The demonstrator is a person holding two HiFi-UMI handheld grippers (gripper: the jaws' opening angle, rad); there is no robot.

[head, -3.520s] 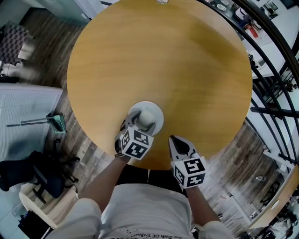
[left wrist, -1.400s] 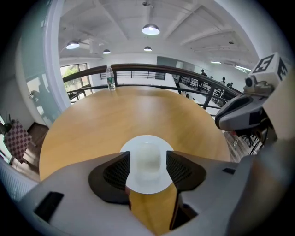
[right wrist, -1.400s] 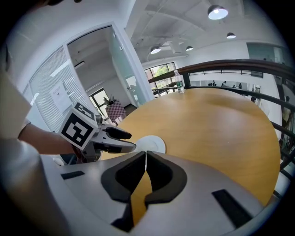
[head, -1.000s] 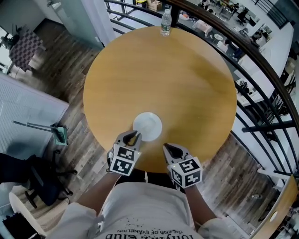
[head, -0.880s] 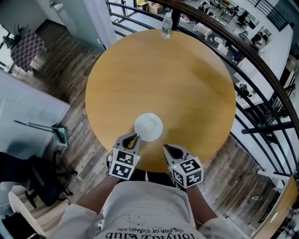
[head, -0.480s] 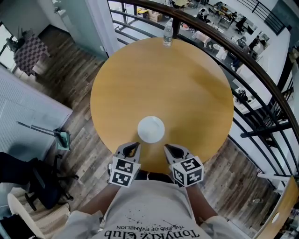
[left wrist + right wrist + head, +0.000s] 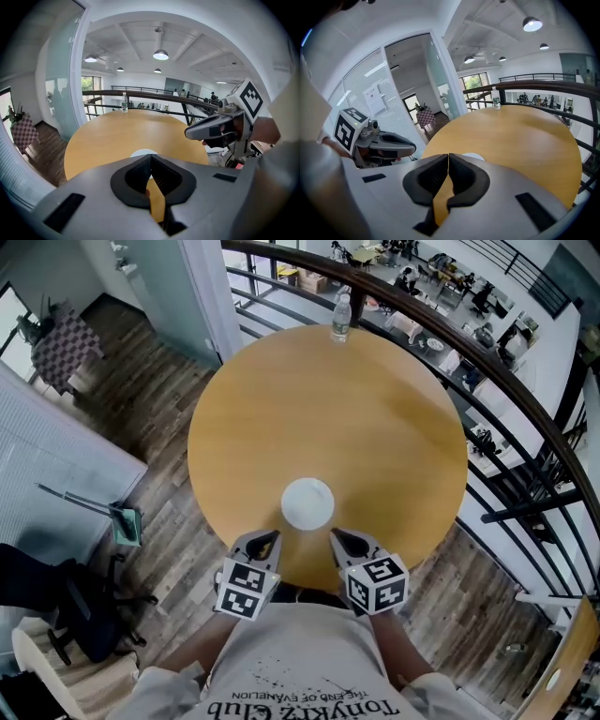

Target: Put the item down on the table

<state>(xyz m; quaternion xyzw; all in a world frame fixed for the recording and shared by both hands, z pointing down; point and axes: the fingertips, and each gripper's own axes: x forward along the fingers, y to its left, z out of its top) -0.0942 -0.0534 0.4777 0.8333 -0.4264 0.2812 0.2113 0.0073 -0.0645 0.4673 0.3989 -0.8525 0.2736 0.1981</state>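
The round wooden table (image 7: 328, 409) fills the middle of the frame. A railing (image 7: 487, 362) curves past its upper right and a water bottle (image 7: 341, 317) stands at its top rim. The white disc (image 7: 307, 503) lies flat in the table's lower part, round with no long axis, and looks already set down. Just below it, about equally near, the left gripper (image 7: 266, 539) and right gripper (image 7: 337, 538) each have their 2 jaws together on nothing.

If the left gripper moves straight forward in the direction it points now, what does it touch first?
Probably the white plate on the table, lying just beyond the shut left gripper; depth is unclear.
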